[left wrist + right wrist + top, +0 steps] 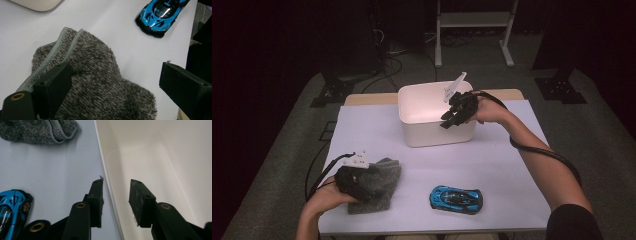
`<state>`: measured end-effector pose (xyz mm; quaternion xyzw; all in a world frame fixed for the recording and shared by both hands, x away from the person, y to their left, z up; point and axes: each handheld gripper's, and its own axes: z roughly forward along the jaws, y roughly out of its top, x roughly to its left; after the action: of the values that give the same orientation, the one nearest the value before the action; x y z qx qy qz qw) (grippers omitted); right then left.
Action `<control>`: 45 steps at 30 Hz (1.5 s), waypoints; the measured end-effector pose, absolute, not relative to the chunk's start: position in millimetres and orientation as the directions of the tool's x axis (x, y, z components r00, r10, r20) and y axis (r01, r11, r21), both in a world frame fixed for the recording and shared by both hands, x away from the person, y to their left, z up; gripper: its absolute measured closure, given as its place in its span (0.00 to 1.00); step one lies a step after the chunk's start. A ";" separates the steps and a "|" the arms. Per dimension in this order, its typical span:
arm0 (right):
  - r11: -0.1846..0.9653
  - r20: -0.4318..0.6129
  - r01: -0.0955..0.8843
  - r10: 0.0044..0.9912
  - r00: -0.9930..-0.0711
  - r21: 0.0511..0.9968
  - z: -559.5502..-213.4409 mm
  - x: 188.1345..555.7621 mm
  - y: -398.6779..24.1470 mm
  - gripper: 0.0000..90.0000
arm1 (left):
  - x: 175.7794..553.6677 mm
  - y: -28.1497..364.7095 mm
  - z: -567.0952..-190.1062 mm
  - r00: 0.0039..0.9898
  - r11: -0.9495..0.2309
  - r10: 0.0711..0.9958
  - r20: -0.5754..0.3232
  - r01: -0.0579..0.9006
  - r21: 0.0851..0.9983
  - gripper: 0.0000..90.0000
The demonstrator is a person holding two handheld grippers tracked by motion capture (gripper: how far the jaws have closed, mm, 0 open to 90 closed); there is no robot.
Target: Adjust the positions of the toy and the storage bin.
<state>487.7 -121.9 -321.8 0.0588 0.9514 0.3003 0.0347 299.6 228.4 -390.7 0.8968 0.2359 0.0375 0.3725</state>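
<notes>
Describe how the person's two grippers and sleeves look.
Both the left gripper and right gripper are black, each topped by a pale three-cornered plate and trailing a black cable. Their jaws are flat black blocks on arms with brass-ringed holes. A dark sleeve covers the right upper arm; the forearms are bare.

We see a grey flecked cloth [100, 82] with pale grey trim, a blue-and-black toy car [456, 199] — and a white bin [436, 131].

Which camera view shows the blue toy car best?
The high view: the whole blue toy car lies unobstructed on the white sheet. The left gripper view cuts off its rear at the top edge; the right gripper view catches one end at the bottom-left corner.
</notes>
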 end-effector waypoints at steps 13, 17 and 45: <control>0.838 -0.047 0.053 0.093 -0.995 0.543 -328.3 484.8 -115.3 0.88 | 299.5 230.8 -392.6 0.885 -0.616 0.450 -0.117 0.403 0.677 0.11; 0.837 -0.029 0.068 0.099 -0.995 0.543 -328.4 484.2 -116.1 0.91 | 298.7 231.4 -392.6 0.883 -0.613 0.453 -0.119 0.406 0.678 0.11; 0.838 0.034 0.106 0.104 -0.994 0.535 -326.8 451.4 -130.9 0.94 | 295.6 228.3 -392.0 0.894 -0.623 0.434 -0.111 0.387 0.679 0.11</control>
<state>451.4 -130.9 -326.8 0.0549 0.9587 0.2789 -0.0020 295.6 228.3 -392.0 0.9004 0.2278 0.0319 0.3693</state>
